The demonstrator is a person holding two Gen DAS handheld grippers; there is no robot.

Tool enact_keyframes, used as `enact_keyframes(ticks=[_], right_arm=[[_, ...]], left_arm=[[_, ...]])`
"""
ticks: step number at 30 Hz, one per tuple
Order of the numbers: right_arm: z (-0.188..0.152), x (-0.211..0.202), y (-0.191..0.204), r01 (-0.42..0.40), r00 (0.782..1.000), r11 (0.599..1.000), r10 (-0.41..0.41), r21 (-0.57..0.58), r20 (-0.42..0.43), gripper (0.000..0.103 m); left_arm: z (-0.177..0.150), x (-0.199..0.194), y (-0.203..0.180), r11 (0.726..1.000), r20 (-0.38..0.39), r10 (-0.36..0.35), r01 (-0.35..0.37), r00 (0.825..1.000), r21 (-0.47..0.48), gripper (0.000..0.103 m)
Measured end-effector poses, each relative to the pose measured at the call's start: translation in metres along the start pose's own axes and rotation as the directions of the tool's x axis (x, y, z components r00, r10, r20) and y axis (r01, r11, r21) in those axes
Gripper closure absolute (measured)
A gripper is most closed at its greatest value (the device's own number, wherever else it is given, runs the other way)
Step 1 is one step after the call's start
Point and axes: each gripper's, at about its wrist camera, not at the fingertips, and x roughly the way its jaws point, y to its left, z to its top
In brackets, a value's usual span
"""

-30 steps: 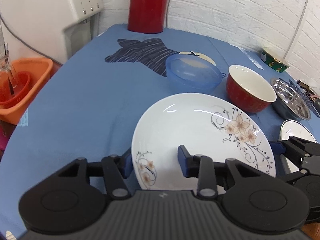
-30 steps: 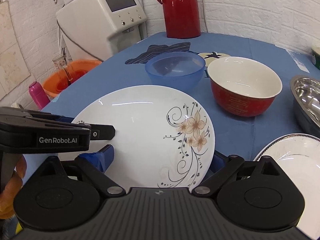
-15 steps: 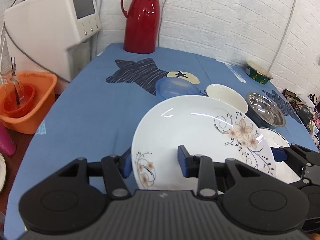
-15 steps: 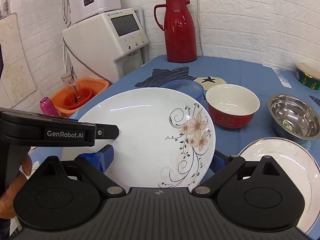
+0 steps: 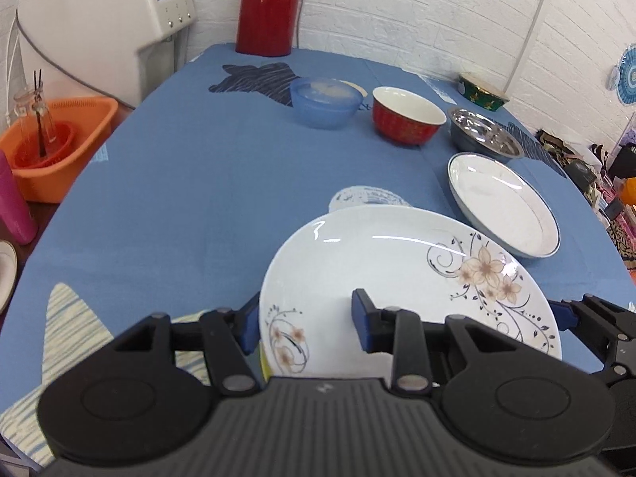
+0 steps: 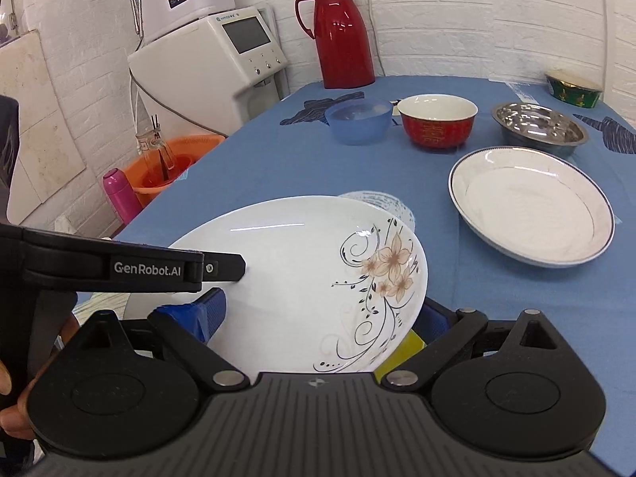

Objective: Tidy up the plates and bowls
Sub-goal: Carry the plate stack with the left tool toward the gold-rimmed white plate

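Note:
A white plate with a flower pattern (image 5: 397, 274) (image 6: 302, 270) hangs above the near end of the blue table (image 5: 190, 198), carried between both grippers. My left gripper (image 5: 306, 326) is shut on its left rim, my right gripper (image 6: 322, 314) on its right rim. Further back lies a white plate with a blue rim (image 5: 503, 202) (image 6: 530, 206). Behind it stand a blue plastic bowl (image 5: 326, 101) (image 6: 357, 119), a red bowl (image 5: 407, 119) (image 6: 437, 119) and a steel bowl (image 5: 485, 135) (image 6: 538, 125) in a row.
A red thermos jug (image 5: 266, 4) and a green tin (image 5: 483, 91) stand at the far edge. A white water dispenser (image 5: 119, 20), an orange basin (image 5: 51, 147) and a pink bottle (image 5: 14, 206) are off the table's left side. Clutter lies at the far right.
Both grippers have drawn back toward the near end of the table with the flowered plate in them. The bowls and the blue-rimmed plate now lie further off.

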Motion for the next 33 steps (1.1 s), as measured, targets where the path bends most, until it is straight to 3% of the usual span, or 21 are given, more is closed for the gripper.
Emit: enact_keyframes(ticks=[5, 9, 12, 14, 19, 22, 25, 29, 33], right_arm=[[-0.014, 0.011, -0.003, -0.019, 0.999, 1.0, 0.019, 0.01, -0.029, 0.018], [-0.02, 0.011, -0.006, -0.014, 1.0, 1.0, 0.015, 0.019, -0.023, 0.02], [-0.018, 0.007, -0.009, -0.003, 1.0, 1.0, 0.003, 0.027, 0.005, 0.02], [-0.018, 0.004, -0.009, 0.003, 1.0, 0.999, -0.004, 0.034, 0.018, 0.02], [-0.013, -0.017, -0.019, 0.042, 0.989, 0.998, -0.049, 0.048, 0.139, 0.019], [-0.001, -0.033, -0.039, 0.067, 0.978, 0.996, -0.078, 0.066, 0.194, 0.019], [0.007, -0.04, -0.067, 0.135, 0.967, 0.987, -0.152, 0.092, 0.203, 0.018], [0.013, -0.042, -0.117, 0.196, 0.961, 0.966, -0.224, 0.169, 0.163, 0.018], [0.01, -0.03, -0.149, 0.236, 0.961, 0.95, -0.259, 0.206, 0.096, 0.018]], left_arm=[[-0.007, 0.009, 0.001, 0.999, 0.001, 0.032, -0.032, 0.999, 0.017, 0.07], [-0.011, 0.016, 0.008, 1.0, -0.039, -0.006, 0.006, 0.999, 0.002, 0.07], [-0.01, 0.01, 0.006, 1.0, 0.018, -0.004, 0.003, 1.0, 0.024, 0.068], [-0.004, 0.002, 0.003, 0.999, 0.072, 0.021, -0.024, 0.997, 0.042, 0.053], [0.013, -0.009, 0.0, 0.997, 0.134, 0.039, -0.048, 0.99, 0.064, 0.052], [0.023, -0.008, -0.009, 0.997, 0.13, 0.009, -0.019, 0.992, 0.076, 0.05], [0.036, 0.001, -0.022, 0.993, 0.091, -0.079, 0.07, 0.993, 0.094, 0.048], [0.057, 0.023, -0.047, 0.976, 0.027, -0.178, 0.173, 0.984, 0.133, 0.048], [0.079, 0.053, -0.076, 0.962, -0.036, -0.217, 0.22, 0.975, 0.158, 0.048]])
